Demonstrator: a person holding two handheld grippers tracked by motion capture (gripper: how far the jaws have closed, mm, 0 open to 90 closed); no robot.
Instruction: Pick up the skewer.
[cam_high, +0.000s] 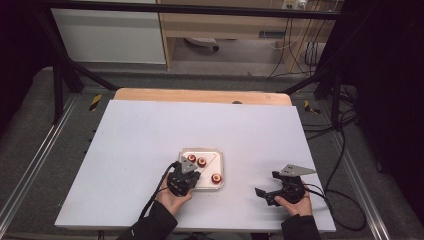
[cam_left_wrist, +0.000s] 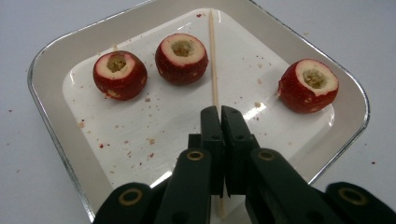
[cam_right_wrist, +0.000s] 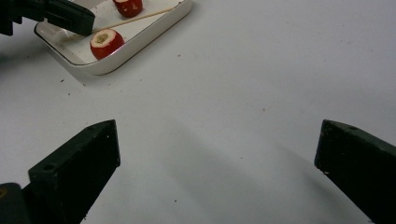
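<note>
1. Clamping the wooden skewer (cam_left_wrist: 214, 60) near its near end, the left gripper (cam_left_wrist: 219, 112) has its jaws pressed together on the thin stick, low over the tray (cam_left_wrist: 46, 65); a grip that far back leaves the pointed far end free.
2. Three cored red fruits sit hollow-side up in the tray: two close together at the left (cam_left_wrist: 120, 74) (cam_left_wrist: 181, 58), one apart at the right (cam_left_wrist: 308, 85). The skewer lies between them, touching none.
3. The right gripper (cam_high: 280, 189) waits over bare desk (cam_right_wrist: 233, 93) beside the tray, jaws spread wide and empty, probably ready to steady a fruit.
4. Crumbs dot the tray floor.
</note>
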